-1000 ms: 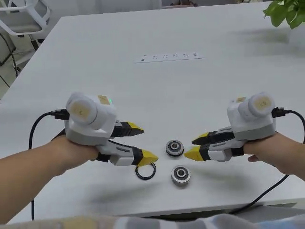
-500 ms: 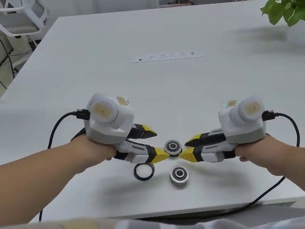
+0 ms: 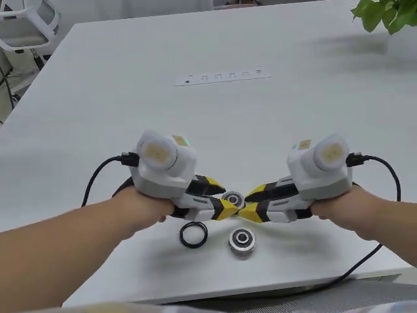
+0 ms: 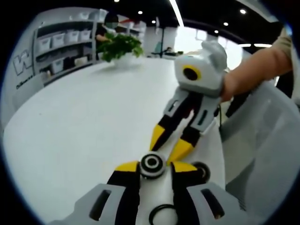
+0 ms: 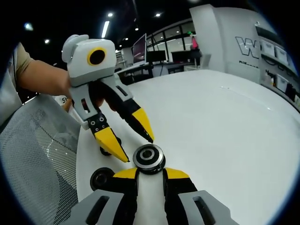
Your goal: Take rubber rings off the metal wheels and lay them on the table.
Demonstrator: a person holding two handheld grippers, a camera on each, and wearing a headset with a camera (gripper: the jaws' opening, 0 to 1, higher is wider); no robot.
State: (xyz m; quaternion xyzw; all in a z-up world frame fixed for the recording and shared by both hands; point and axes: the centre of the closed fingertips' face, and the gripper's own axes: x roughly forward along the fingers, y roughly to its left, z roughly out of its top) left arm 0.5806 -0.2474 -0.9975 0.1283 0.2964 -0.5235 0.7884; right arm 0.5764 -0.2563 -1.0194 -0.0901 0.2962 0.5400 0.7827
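Bright, even overhead light is falling on a white table (image 3: 273, 124).

Round ceiling spots (image 5: 110, 14) and a long strip light (image 4: 176, 11) are burning against a dark ceiling in the gripper views. From the head view, the shadows are lying soft and pale on the table toward its near edge, and a fainter one is spreading near the plant (image 3: 384, 13). The metal wheel (image 5: 148, 157) is catching small glints. The head view is staying sharp. The fisheye views are bending the table's edge and the shelves (image 4: 61, 47) into curves, and detail is going soft and smeared toward their borders.
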